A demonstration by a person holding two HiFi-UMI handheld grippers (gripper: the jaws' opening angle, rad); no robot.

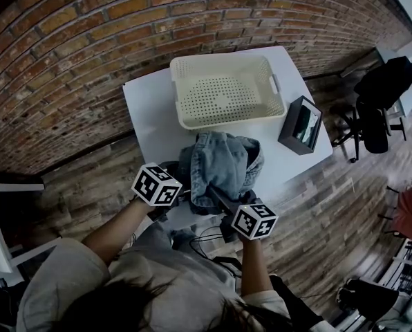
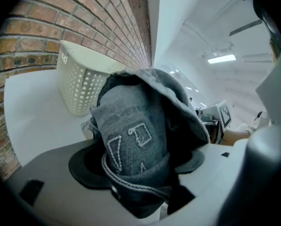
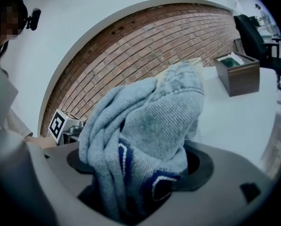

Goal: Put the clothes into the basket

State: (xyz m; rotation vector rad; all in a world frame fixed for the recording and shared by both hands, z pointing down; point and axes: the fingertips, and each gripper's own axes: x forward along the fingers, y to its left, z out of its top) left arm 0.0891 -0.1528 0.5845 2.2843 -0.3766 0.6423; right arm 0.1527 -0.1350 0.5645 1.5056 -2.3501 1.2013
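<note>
L gripper (image 2: 136, 175) & R gripper (image 3: 139, 185) jaws both pinch the denim clothes (image 1: 220, 163), bunched over the surface (image 1: 145, 120) just short of the basket (image 1: 228, 121); best to lift evenly, clear the near rim, then release inside.

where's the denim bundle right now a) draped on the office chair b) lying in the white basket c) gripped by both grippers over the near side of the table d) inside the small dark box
C: the denim bundle is pinched by the left gripper and the right gripper, short of the basket, which has nothing in it.
</note>
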